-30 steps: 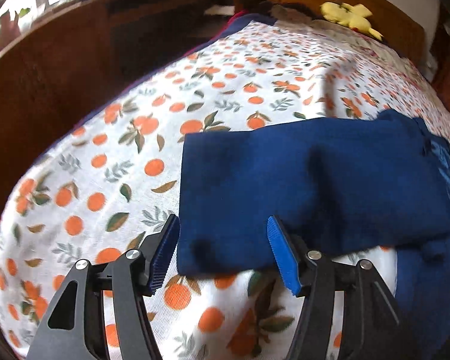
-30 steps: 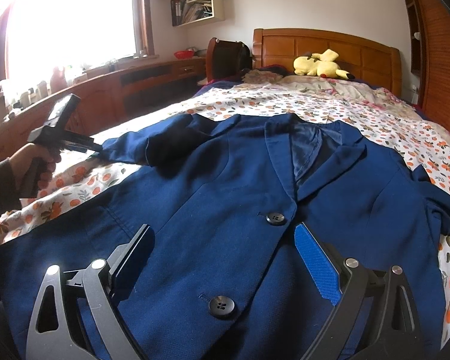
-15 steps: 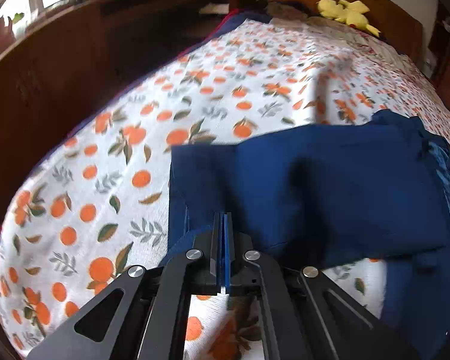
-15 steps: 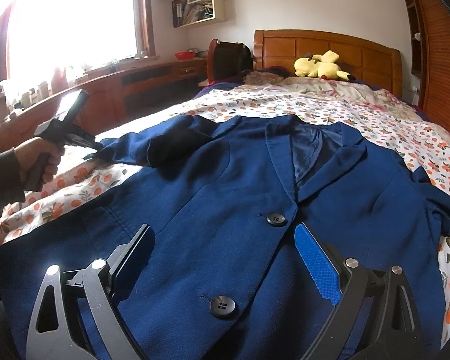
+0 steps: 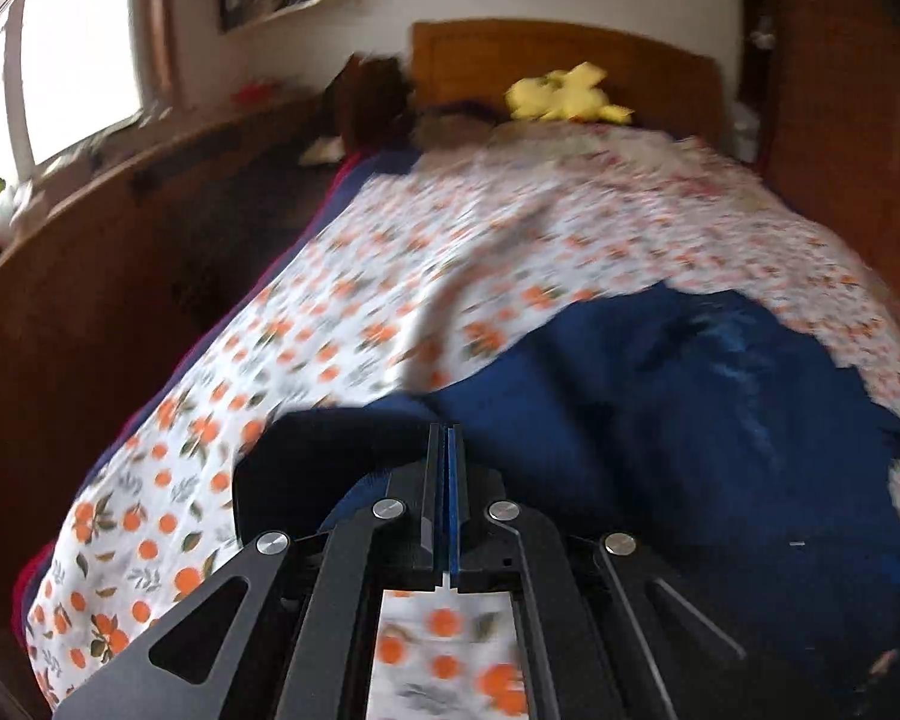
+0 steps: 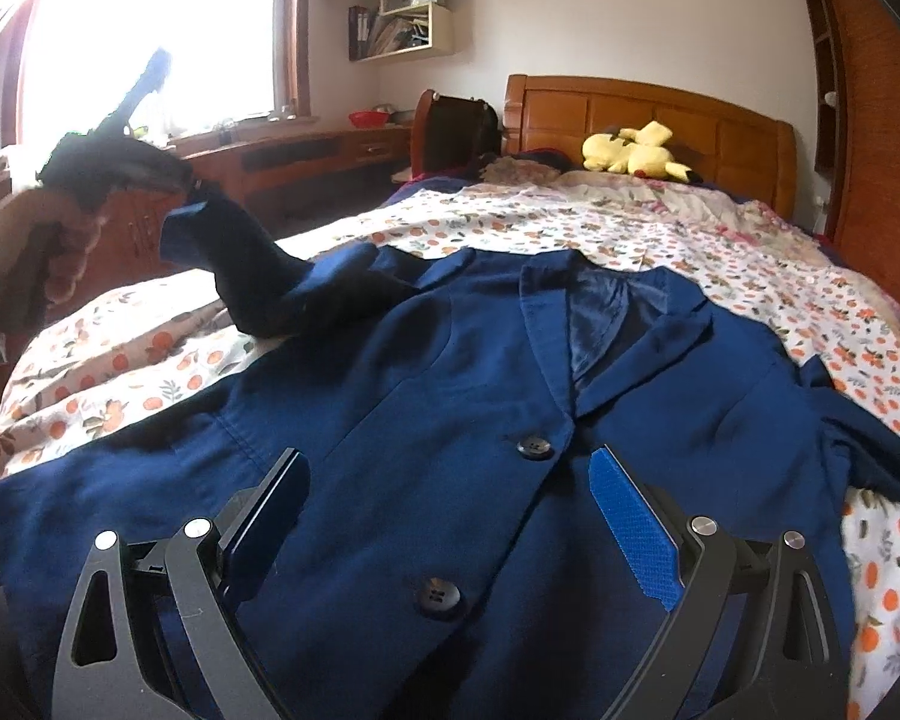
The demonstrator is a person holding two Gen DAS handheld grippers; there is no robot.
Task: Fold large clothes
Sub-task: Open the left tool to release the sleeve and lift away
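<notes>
My left gripper (image 5: 447, 450) is pressed together on the sleeve (image 6: 240, 264) end, lifted above the bed (image 6: 720, 252). My right gripper (image 6: 450, 516) is spread wide and holds nothing, low over the jacket (image 6: 450, 372) front near the buttons. The jacket lies flat, front up, on the bed. I think I should carry the sleeve across the chest, keep the pinch firm, and lay it without wrinkles.
</notes>
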